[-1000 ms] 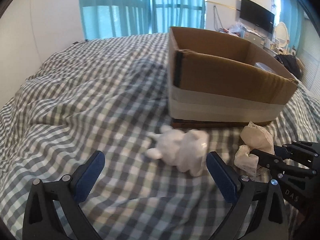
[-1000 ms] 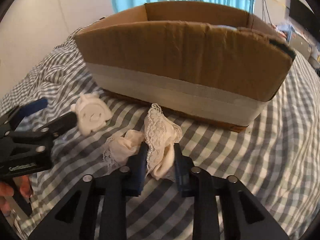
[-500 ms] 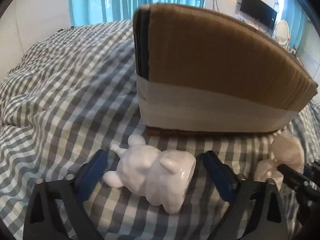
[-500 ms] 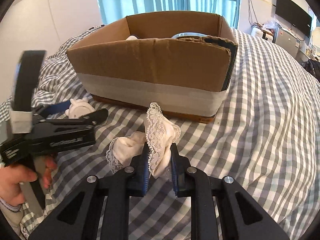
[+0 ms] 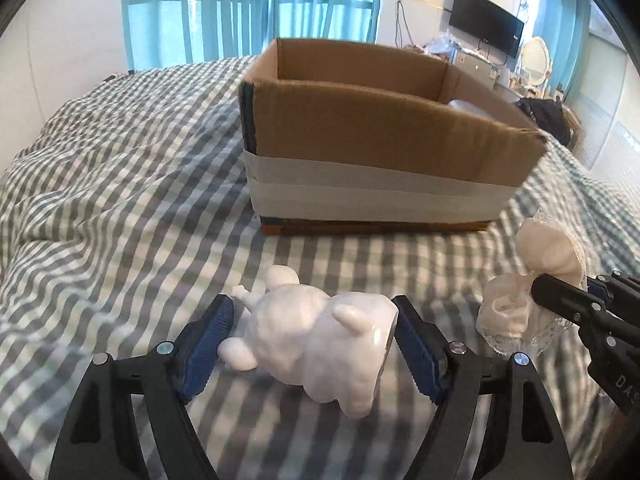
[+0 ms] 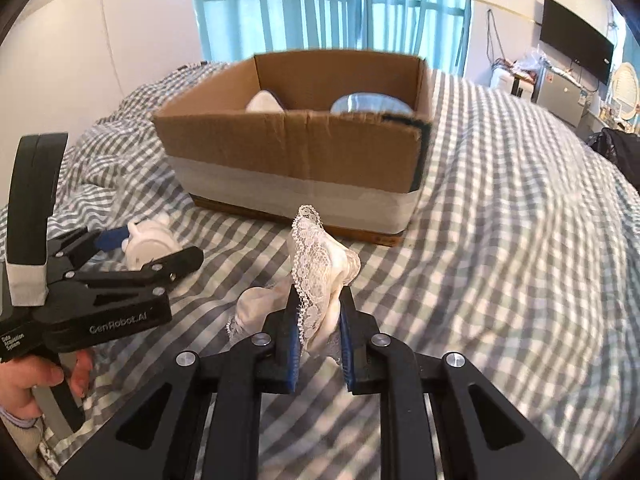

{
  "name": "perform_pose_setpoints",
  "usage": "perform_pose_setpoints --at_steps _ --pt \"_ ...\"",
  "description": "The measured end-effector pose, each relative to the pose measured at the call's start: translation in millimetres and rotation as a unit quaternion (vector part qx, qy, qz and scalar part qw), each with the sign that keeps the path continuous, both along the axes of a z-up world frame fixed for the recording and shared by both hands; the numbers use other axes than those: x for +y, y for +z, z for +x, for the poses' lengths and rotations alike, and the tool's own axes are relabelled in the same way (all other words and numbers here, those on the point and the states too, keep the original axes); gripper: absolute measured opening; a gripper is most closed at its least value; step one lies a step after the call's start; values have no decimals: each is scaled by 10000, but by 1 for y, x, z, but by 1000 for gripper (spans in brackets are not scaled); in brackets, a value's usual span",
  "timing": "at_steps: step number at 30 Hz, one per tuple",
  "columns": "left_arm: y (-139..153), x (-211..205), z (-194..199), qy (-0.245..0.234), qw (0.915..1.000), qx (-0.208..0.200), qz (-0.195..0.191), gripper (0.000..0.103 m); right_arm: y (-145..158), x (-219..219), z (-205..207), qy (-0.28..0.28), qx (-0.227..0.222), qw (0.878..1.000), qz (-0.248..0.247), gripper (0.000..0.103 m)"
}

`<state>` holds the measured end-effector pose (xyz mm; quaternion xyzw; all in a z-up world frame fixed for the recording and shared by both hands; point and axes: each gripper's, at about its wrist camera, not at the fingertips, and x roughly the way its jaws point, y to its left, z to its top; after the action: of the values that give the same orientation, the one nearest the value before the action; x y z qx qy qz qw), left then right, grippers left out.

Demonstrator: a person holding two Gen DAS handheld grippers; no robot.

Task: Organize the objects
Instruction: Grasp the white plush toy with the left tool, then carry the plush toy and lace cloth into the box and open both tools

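Observation:
A white animal figurine (image 5: 320,340) lies on its side on the checked bedspread. My left gripper (image 5: 314,344) has closed its blue pads on both sides of it; it also shows in the right wrist view (image 6: 150,248). My right gripper (image 6: 318,336) is shut on a cream lace cloth (image 6: 316,272) and holds it lifted above the bed; the cloth shows in the left wrist view (image 5: 536,280). A taped cardboard box (image 6: 296,152) stands behind both, open on top, with a white object (image 6: 264,102) and a clear round lid (image 6: 370,104) inside.
The bed's checked cover (image 5: 120,200) is rumpled on the left. The person's hand (image 6: 36,376) holds the left gripper's handle. A TV (image 5: 486,32), a round mirror and cluttered furniture stand at the far right wall.
The left gripper moved in around the figurine and closed its pads on it. The right gripper lifted and drew back with the lace cloth, and the box interior came into view.

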<state>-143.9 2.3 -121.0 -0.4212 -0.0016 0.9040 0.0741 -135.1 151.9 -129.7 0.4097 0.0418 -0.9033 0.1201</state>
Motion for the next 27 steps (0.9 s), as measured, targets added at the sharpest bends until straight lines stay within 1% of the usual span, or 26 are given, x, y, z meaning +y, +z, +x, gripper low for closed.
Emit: perform_pose_setpoints --at_steps 5,8,12,16,22,25,27 --pt "19 -3 29 78 9998 125 142 81 19 0 29 -14 111 9999 98 15" --pt "36 -5 37 93 9995 270 153 81 37 5 49 0 282 9995 131 15" --pt "66 -4 47 87 9980 562 292 81 68 15 70 -28 567 9984 69 15" --pt "94 0 49 42 9958 870 280 81 99 19 80 0 885 9961 76 15" --pt "129 1 31 -6 9923 1180 367 81 139 22 66 155 1173 9930 -75 15" --pt "146 1 15 -53 9907 1331 294 81 154 21 49 225 1316 9910 -64 15" --pt "155 -2 1 -79 9897 1383 373 81 163 22 34 267 1356 9902 -181 15"
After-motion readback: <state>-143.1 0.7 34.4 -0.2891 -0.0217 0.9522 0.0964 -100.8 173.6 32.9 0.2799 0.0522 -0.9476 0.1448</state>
